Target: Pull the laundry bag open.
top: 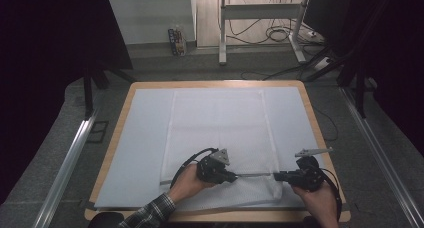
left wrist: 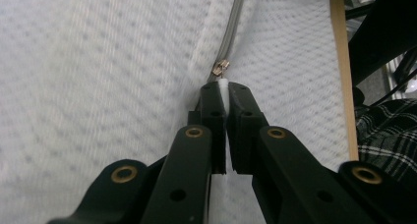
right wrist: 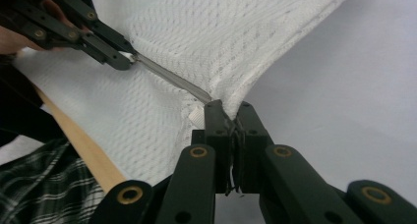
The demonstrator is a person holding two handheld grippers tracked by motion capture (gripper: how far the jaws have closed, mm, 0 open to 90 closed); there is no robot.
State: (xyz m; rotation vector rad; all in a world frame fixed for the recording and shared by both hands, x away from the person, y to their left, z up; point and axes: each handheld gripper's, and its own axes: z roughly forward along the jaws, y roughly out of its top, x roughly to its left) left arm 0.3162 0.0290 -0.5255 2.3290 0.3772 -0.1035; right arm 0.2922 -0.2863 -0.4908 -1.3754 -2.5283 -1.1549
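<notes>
Left claw (left wrist: 224,94) clamping shut on white pull tab (left wrist: 224,84) of zipper (left wrist: 231,35); right claw (right wrist: 228,111) pinching mesh bag (top: 220,123) corner, near tabletop's front edge. Risk: tab slipping out if pulling off zipper line; mesh snagging slider.

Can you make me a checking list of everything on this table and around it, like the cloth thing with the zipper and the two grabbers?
Surface: wooden table under a pale blue sheet.
Job's things: white mesh cover lying flat; its grey zipper runs along the near edge, with the slider just ahead of the left jaws.
Clutter: nothing seen on the table.
Grippers: left gripper shut on the zipper's white pull tab; right gripper shut on the cover's corner at the zipper's end.
Cables: a black cable trails from the left gripper; loose cables lie on the floor behind.
Surroundings: metal desk legs, dark curtains, floor rails.
</notes>
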